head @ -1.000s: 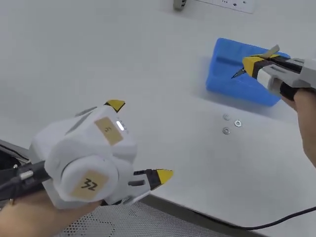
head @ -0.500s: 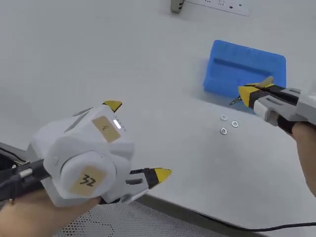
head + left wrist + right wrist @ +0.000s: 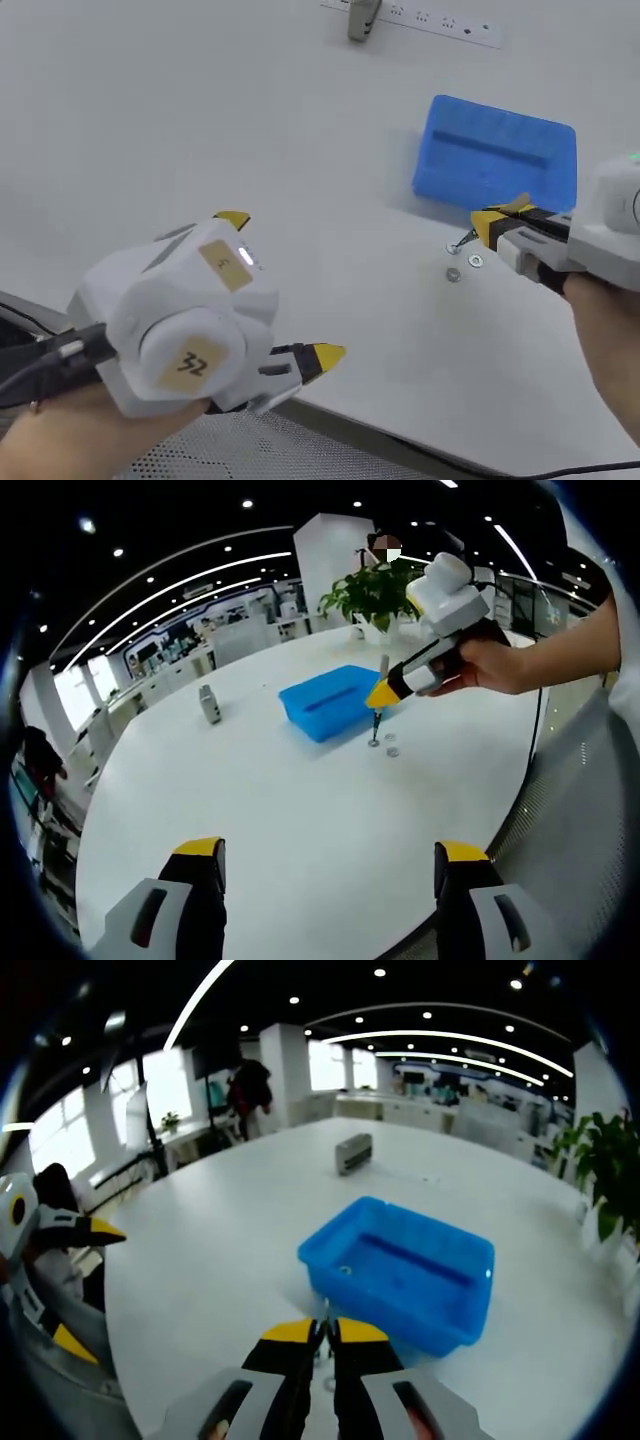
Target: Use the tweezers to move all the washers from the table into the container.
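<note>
Three small metal washers (image 3: pixel 453 275) (image 3: pixel 391 743) lie close together on the white table just in front of the blue container (image 3: pixel 495 155) (image 3: pixel 330 700) (image 3: pixel 400 1270). My right gripper (image 3: pixel 495 224) (image 3: pixel 325 1332) is shut on thin tweezers (image 3: pixel 463 242) (image 3: pixel 375 725) (image 3: pixel 325 1310). The tweezers' tips point down right at the washers; whether they touch one I cannot tell. A small ring-like thing (image 3: pixel 344 1270) sits inside the container. My left gripper (image 3: pixel 280 285) (image 3: pixel 330 852) is open with nothing between its jaws, low at the table's near left edge.
A power strip (image 3: pixel 430 20) and a small grey block (image 3: pixel 362 20) (image 3: pixel 352 1152) lie at the table's far side. A perforated grey surface (image 3: pixel 250 450) runs below the near edge. A black cable (image 3: pixel 560 470) trails at the lower right.
My right gripper has come back from over the blue container, toward me and down, bringing the tweezers' tips to the washers. The left gripper has stayed put.
</note>
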Demonstrator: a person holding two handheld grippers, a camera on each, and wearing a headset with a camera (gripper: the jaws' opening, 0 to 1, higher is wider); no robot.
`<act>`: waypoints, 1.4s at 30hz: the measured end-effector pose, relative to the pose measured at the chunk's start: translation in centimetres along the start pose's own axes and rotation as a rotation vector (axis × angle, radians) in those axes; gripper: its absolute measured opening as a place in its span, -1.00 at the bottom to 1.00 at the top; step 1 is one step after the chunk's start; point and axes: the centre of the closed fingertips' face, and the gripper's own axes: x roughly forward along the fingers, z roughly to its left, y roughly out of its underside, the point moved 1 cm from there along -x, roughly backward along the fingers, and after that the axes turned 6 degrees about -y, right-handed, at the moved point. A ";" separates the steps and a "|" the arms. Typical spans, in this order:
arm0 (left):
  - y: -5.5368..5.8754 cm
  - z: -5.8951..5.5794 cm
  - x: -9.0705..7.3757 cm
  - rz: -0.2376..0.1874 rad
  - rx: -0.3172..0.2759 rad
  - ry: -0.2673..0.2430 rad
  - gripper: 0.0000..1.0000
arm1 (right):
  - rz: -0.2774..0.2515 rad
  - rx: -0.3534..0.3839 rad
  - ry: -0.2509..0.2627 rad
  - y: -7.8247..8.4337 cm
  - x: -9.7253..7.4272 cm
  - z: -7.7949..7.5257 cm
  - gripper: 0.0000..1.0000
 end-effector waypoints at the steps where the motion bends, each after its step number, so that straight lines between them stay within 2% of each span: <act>1: 0.0 0.0 0.0 0.000 0.000 0.000 0.75 | 0.001 -0.001 0.003 -0.1 0.0 -0.1 -0.94; 10: 0.0 0.0 0.0 0.004 0.009 -0.001 0.74 | 0.006 0.010 -0.003 -0.2 0.3 0.0 -0.94; 16: 0.1 -0.1 0.0 0.008 0.014 -0.002 0.72 | 0.010 -0.007 0.012 -0.1 0.3 -0.2 -0.94; 19: 0.1 -0.1 0.0 0.009 0.016 -0.002 0.71 | 0.004 0.010 0.005 0.0 0.1 -0.1 -0.94; 30: 0.3 -0.2 0.1 0.018 0.026 0.003 0.69 | 0.029 -0.002 0.006 0.4 0.2 -0.1 -0.95; 33: 0.3 -0.2 0.1 0.020 0.025 0.002 0.69 | 0.051 -0.029 0.000 0.5 0.4 0.1 -0.96; 36: 0.4 -0.1 0.1 0.025 0.030 -0.002 0.67 | 0.135 -0.077 -0.013 1.8 1.0 0.5 -0.96; 39: 0.4 0.0 0.1 0.026 0.030 -0.004 0.67 | 0.136 -0.123 -0.005 1.7 1.2 0.9 -0.97; 42: 0.5 0.0 0.2 0.028 0.028 -0.006 0.67 | 0.141 -0.128 -0.002 1.5 1.2 0.8 -0.97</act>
